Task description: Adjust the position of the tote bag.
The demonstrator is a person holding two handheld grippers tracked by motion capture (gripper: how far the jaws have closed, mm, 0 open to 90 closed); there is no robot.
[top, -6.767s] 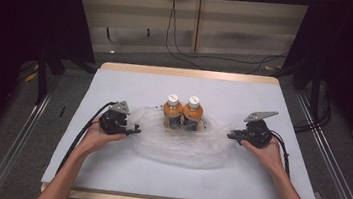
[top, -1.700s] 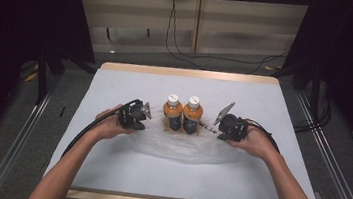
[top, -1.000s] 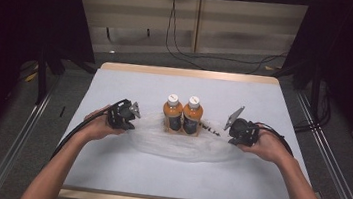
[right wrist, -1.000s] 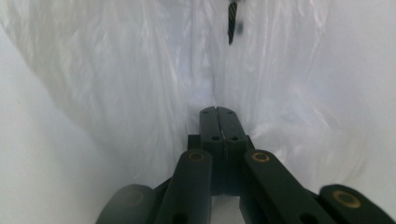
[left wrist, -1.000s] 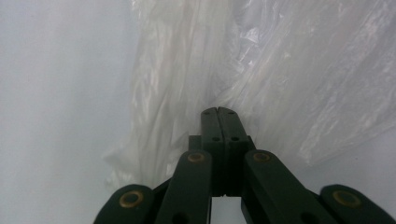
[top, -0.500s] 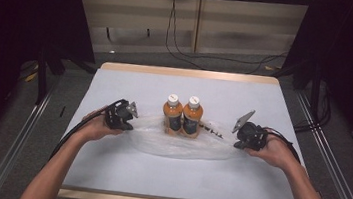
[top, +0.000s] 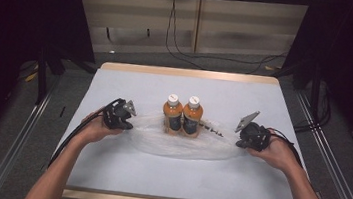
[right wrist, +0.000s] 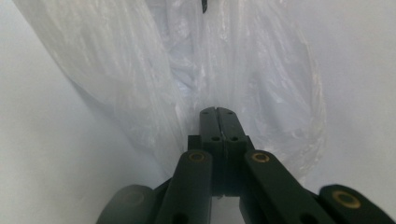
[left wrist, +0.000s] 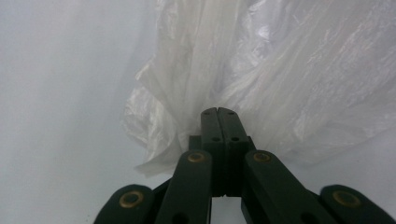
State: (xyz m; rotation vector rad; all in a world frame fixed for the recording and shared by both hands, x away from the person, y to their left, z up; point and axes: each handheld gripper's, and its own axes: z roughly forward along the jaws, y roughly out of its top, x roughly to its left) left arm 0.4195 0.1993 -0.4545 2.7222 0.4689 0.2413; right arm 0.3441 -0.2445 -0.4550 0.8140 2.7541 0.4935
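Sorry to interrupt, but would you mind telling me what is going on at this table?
A person is working a clear plastic bag with a gripper in each hand. The left gripper is shut on the bag's left edge and the right gripper is shut on its right edge, so the bag lies stretched flat across the table. Two orange bottles stand upright side by side at the bag's far middle; whether they are inside it or just behind it is hard to tell.

Left black two-jaw gripper (top: 121,117) and right black two-jaw gripper (top: 250,135) held low, well apart, jaws pressed together. Forearms angled inward from the near edge.
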